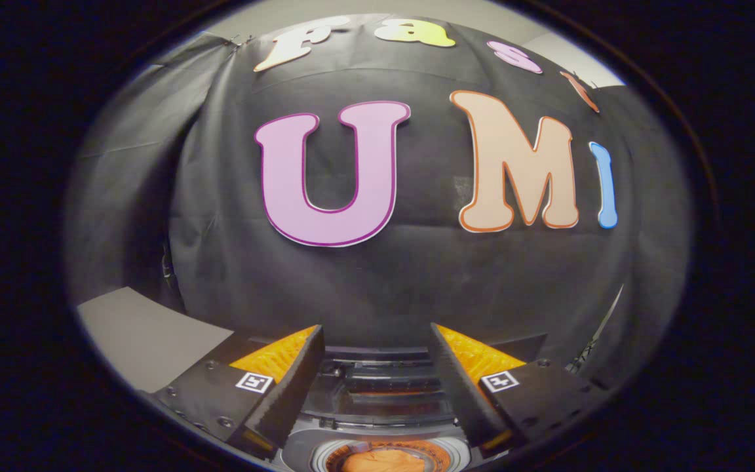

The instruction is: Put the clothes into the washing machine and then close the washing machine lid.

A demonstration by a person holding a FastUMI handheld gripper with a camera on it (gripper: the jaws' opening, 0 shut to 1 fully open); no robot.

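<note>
The gripper (377, 357) points level at the black cloth wall (417, 282) of the booth, its two fingers spread well apart with nothing held between them. Below the fingers, toward six o'clock, sits the washing machine (377, 400): a dark top panel with ridged trim lies between the finger bases, and nearer still is the round drum opening (387, 455) with a pale rim. Inside that opening an orange mass shows, most likely the clothes (384, 462) already lying in the drum (only a sliver of it is in sight, so its shape and how deep it sits cannot be told). If that reading holds, the first half of the task looks done: the garment is in the machine and the fingers have let go of it. The second half appears to remain, since the drum mouth lies uncovered to the camera and no lid rests over it; the lid itself cannot be picked out with any certainty among the dark parts beyond the opening, toward twelve o'clock from it. Off at about nine o'clock from the fingers a pale grey flat surface (141, 334) meets the cloth. What is left, by this judgement, is to find the lid and bring it down over the opening.
</note>
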